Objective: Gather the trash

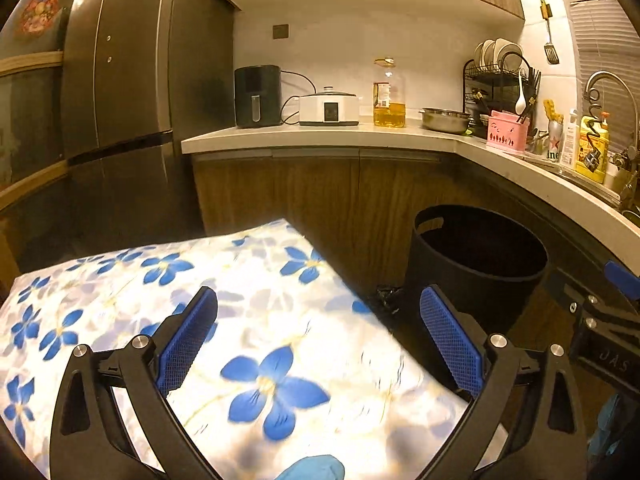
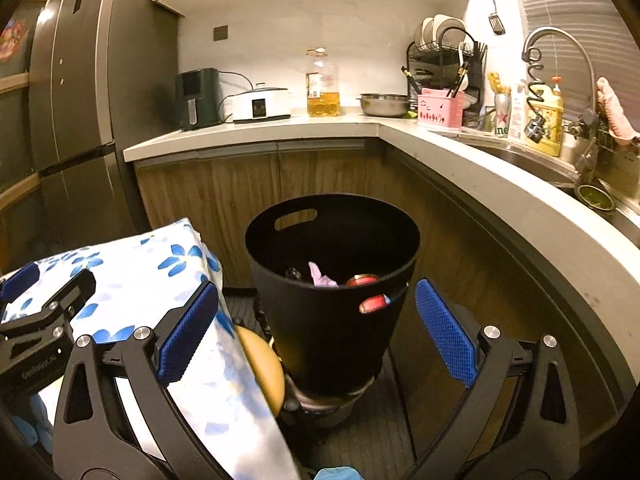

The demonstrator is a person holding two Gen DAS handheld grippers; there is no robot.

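Observation:
A black trash bin (image 2: 332, 320) with handle cut-outs stands on the floor by the cabinets. Inside it I see a pink crumpled piece (image 2: 320, 278) and a red can (image 2: 362, 280); another red can (image 2: 374, 304) shows through the near handle hole. The bin also shows in the left wrist view (image 1: 476, 264). My right gripper (image 2: 316, 328) is open and empty, just in front of the bin. My left gripper (image 1: 318, 336) is open and empty above the table with the blue-flower cloth (image 1: 200, 320). No trash shows on the cloth.
The flower cloth table (image 2: 132, 272) stands left of the bin. A round tan stool (image 2: 262, 368) sits under its edge. The L-shaped counter (image 2: 480, 172) holds an air fryer, cooker, oil bottle (image 2: 322, 84), bowl, dish rack and sink. The fridge (image 2: 80, 100) stands left.

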